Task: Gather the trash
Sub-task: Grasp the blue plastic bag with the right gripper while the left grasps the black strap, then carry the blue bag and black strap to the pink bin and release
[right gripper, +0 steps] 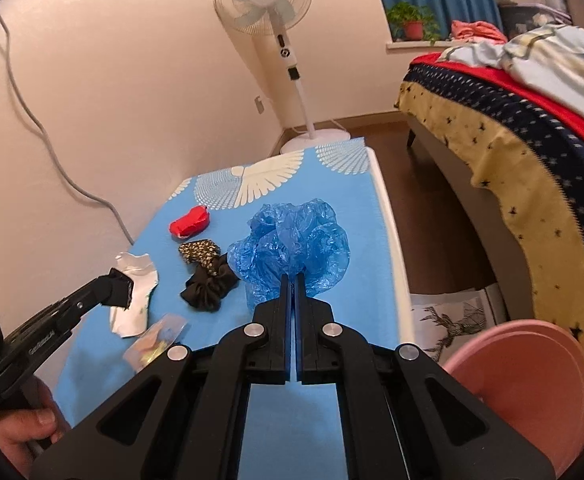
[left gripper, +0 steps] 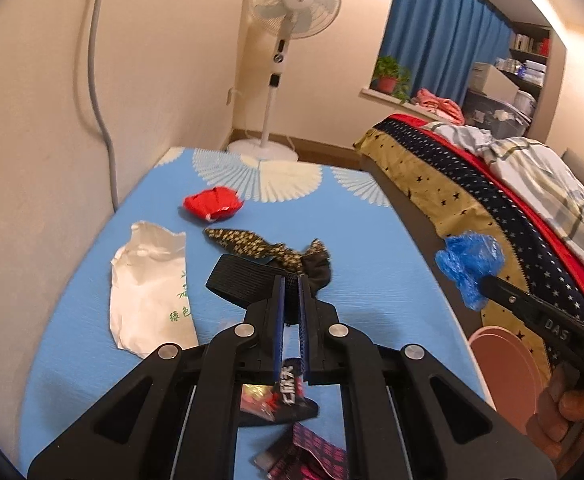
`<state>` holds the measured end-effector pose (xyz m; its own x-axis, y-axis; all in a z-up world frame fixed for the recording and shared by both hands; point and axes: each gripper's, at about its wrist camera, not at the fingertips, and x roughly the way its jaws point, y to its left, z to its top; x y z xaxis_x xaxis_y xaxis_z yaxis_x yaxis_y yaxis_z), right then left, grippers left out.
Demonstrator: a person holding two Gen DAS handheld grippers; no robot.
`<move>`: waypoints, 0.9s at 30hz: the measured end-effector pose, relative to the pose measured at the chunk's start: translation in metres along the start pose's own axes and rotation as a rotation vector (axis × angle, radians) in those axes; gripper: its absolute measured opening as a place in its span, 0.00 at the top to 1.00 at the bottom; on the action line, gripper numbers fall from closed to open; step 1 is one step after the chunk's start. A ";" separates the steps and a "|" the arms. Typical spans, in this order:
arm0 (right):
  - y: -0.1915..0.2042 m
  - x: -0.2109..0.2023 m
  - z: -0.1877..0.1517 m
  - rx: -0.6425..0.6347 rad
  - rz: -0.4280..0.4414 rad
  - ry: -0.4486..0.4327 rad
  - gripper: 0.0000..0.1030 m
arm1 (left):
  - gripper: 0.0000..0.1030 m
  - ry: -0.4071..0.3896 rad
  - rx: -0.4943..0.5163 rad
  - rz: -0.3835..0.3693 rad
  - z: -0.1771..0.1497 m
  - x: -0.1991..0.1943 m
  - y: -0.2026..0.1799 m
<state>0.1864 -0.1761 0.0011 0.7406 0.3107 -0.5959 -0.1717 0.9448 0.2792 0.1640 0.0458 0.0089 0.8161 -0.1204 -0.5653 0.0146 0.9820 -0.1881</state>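
Note:
My left gripper (left gripper: 290, 280) is shut on a black ribbed elastic band (left gripper: 238, 280), held above the blue tablecloth (left gripper: 72, 344). The right wrist view shows that gripper (right gripper: 110, 296) at the left with the band (right gripper: 120, 290) at its tip. My right gripper (right gripper: 293, 278) is shut on a crumpled blue plastic cover (right gripper: 292, 236), lifted over the table's right side. From the left wrist view it (left gripper: 485, 286) hangs with the blue plastic (left gripper: 469, 264) beside the bed. A torn white paper bag (left gripper: 148, 280), a red crumpled wrapper (left gripper: 212, 203) and snack wrappers (left gripper: 280, 400) lie on the cloth.
A patterned scrunchie (left gripper: 248, 242) and a black one (right gripper: 210, 288) lie mid-table. A pink bin (right gripper: 531, 380) stands on the floor between table and bed (right gripper: 531, 140). A standing fan (right gripper: 292, 60) is beyond the table's far end. A hand (right gripper: 24, 428) grips the left tool.

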 end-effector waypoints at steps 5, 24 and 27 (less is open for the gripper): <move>-0.003 -0.042 -0.006 0.003 -0.013 -0.040 0.99 | 0.94 -0.023 0.031 -0.015 -0.003 -0.020 -0.016; -0.021 -0.166 -0.018 -0.036 -0.075 -0.161 0.99 | 0.94 -0.077 0.049 -0.075 -0.023 -0.087 -0.063; -0.024 -0.169 -0.027 -0.043 -0.091 -0.174 0.99 | 0.94 -0.086 0.051 -0.078 -0.030 -0.089 -0.065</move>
<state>0.0480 -0.2483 0.0744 0.8545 0.2051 -0.4772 -0.1244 0.9728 0.1953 0.0732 -0.0116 0.0467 0.8579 -0.1864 -0.4788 0.1082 0.9765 -0.1864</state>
